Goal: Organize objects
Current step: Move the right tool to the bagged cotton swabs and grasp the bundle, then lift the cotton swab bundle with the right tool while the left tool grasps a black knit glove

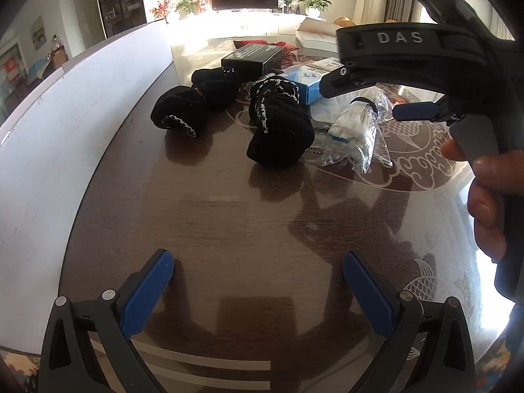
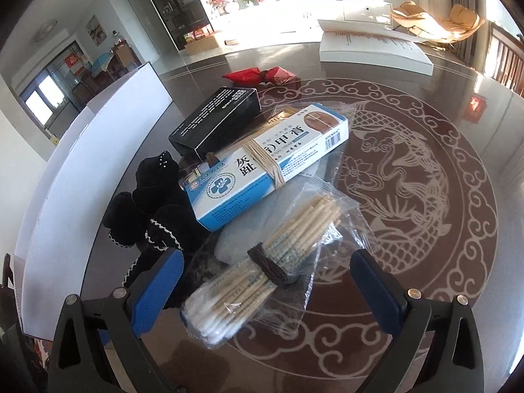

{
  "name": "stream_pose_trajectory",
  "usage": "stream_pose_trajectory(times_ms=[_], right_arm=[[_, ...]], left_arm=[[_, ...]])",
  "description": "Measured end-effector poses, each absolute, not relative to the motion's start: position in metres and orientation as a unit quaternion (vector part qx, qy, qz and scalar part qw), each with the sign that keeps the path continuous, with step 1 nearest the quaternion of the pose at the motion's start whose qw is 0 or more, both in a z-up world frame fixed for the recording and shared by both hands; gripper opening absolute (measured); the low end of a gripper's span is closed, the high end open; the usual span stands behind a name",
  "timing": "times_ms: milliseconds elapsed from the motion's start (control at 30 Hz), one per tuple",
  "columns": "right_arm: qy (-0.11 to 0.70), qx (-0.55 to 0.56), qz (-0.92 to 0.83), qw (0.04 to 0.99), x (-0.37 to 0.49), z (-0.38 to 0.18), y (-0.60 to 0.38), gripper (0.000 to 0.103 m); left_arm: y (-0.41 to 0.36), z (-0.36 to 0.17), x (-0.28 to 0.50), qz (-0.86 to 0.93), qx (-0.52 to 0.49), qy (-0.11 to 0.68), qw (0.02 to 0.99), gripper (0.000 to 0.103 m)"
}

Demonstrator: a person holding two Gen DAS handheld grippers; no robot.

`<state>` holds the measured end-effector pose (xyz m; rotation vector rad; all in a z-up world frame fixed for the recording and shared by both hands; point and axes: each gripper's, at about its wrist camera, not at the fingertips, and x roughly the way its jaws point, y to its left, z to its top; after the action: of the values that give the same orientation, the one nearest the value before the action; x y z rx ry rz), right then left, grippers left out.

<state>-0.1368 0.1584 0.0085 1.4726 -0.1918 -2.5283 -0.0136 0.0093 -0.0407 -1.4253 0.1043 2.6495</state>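
Left wrist view shows the dark glossy table with its pale fish-and-scroll inlay filling most of the field, and a tall white box wall curving along the table's left edge. Right wrist view shows the same table and white box, plus a thick white book lying at the far edge. The left gripper hangs above bare tabletop with its blue pads spread wide and nothing between them. The right gripper is likewise spread apart, its blue fingers standing on either side of the cotton swab packet (contact cannot be confirmed from either view). In the left wrist view the right gripper appears at upper right, held by a hand. Black fabric bundles with white trim lie in a loose cluster near the white box; they appear at the left of the right wrist view. A black carton sits behind a blue-and-white medicine box, which is bound with a tan rubber band and lies just beyond the swab packet. The swab packet is a clear bag of wooden-stemmed swabs banded with a dark tie. A red wrapped item lies farther back, apart from the cluster.
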Motion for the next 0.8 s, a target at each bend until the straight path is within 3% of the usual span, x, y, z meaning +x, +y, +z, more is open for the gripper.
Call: stream_pose_trajectory(times_ms=[33,133,200,267,600,633,667,733,800], right_arm=[[-0.043,0.503,-0.858,0.096,-0.138,0.007,0.150,0.097],[0.004,0.490,-0.868,0.078,-0.127,0.004,0.143,0.057],[-0.002,0.482,-0.872,0.081,-0.112,0.005,0.151,0.048],[0.005,0.480,-0.874,0.076,-0.094,0.006,0.163,0.032],[0.035,0.462,-0.885,0.053,-0.001,0.001,0.210,0.035],[0.038,0.461,-0.885,0.052,0.000,0.001,0.211,0.048],[0.041,0.460,-0.886,0.050,-0.001,0.000,0.211,0.070],[0.040,0.455,-0.888,0.049,-0.003,-0.002,0.212,0.082],[0.040,0.457,-0.887,0.057,-0.008,-0.006,0.210,0.082]], left_arm=[[0.009,-0.041,-0.014,0.878,-0.472,0.035,0.066,0.103],[0.009,-0.041,-0.013,0.878,-0.472,0.035,0.066,0.103],[0.009,-0.041,-0.014,0.878,-0.473,0.035,0.066,0.103],[0.009,-0.041,-0.013,0.878,-0.473,0.035,0.066,0.103],[0.009,-0.041,-0.014,0.878,-0.472,0.035,0.066,0.103],[0.009,-0.041,-0.013,0.878,-0.472,0.035,0.066,0.103],[0.009,-0.041,-0.013,0.878,-0.472,0.035,0.066,0.103],[0.009,-0.041,-0.013,0.878,-0.472,0.035,0.066,0.103],[0.009,-0.041,-0.014,0.878,-0.473,0.035,0.066,0.103]])
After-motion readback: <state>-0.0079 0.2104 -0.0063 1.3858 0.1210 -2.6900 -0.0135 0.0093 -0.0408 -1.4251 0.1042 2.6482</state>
